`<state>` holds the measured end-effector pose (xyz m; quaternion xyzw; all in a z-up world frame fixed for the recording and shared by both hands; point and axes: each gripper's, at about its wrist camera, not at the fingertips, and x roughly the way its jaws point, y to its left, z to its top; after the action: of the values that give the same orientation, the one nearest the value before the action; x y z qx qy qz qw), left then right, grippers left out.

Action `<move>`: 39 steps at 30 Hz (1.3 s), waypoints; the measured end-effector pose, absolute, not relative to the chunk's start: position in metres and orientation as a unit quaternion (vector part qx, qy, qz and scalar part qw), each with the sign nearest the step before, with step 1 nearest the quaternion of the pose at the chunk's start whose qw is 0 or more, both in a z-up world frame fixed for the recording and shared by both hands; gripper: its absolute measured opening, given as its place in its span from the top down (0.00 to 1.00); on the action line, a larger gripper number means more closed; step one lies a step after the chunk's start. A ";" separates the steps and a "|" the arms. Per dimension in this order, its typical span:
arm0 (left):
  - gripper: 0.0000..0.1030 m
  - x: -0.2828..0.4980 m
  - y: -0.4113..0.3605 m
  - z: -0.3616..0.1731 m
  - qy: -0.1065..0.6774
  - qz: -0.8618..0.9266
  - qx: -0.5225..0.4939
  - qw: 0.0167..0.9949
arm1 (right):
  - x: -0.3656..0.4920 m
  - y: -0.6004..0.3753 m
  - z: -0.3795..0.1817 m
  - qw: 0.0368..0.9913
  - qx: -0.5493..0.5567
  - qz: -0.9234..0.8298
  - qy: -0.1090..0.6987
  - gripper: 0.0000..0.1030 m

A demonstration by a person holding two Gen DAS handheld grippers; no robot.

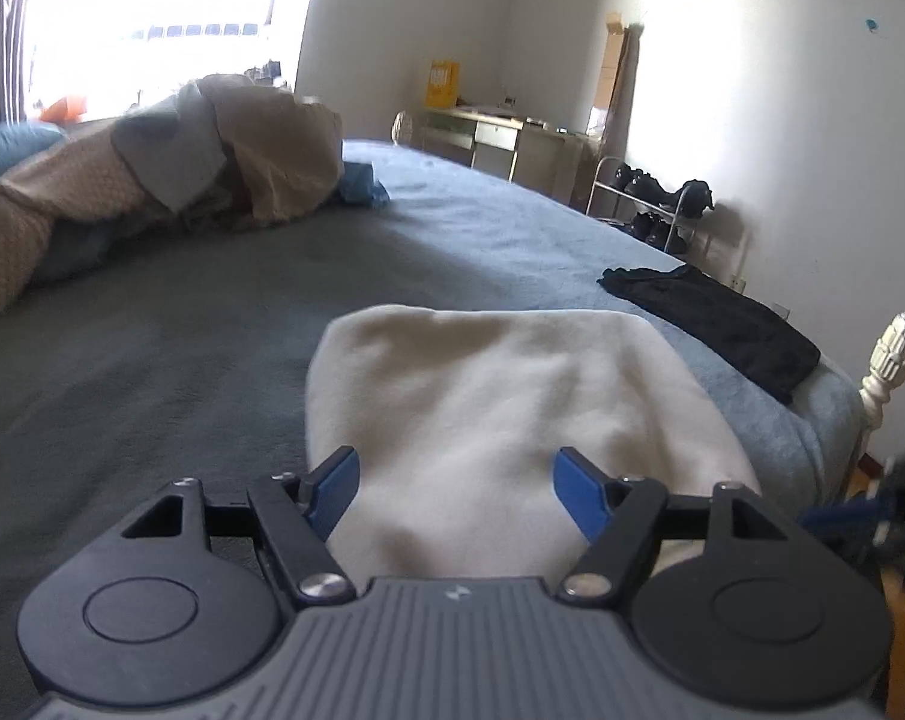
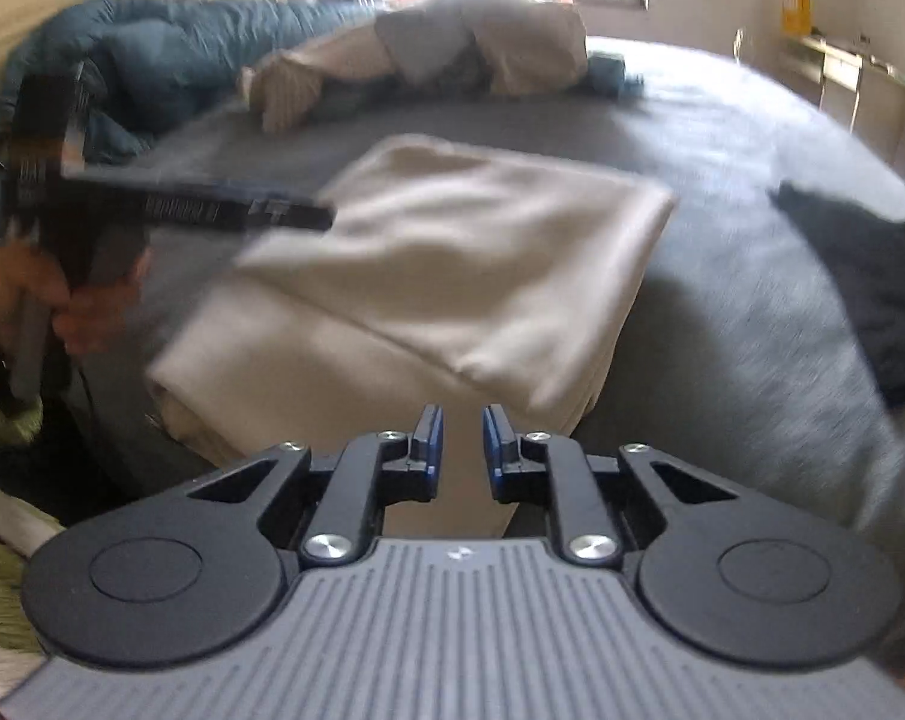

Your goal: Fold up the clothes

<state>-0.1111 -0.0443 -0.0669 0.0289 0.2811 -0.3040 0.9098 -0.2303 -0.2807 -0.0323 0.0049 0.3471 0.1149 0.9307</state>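
Folded cream garment [image 2: 428,276] on grey bed [image 1: 152,372]; left gripper [image 1: 457,483] wide, empty; right gripper [image 2: 461,438] narrow, seemingly gripping nothing.

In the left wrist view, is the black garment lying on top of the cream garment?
No, the black garment lies apart from the cream garment, with a strip of blue bedcover between them.

A bright window [image 1: 152,12] glares behind the grey-covered bed [image 1: 152,324]; white walls [image 1: 752,90], a pale desk [image 1: 500,138] and a metal shoe rack [image 1: 650,204] along the wall
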 end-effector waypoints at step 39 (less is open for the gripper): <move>0.25 -0.148 -0.113 -0.070 0.337 -0.269 0.136 0.892 | -0.125 -0.291 -0.070 0.922 0.054 0.086 0.374 0.84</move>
<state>-0.1481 -0.1133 -0.0700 0.1360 0.3367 -0.2690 0.8921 -0.1249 -0.2910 -0.0695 0.0542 0.3736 0.0865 0.9220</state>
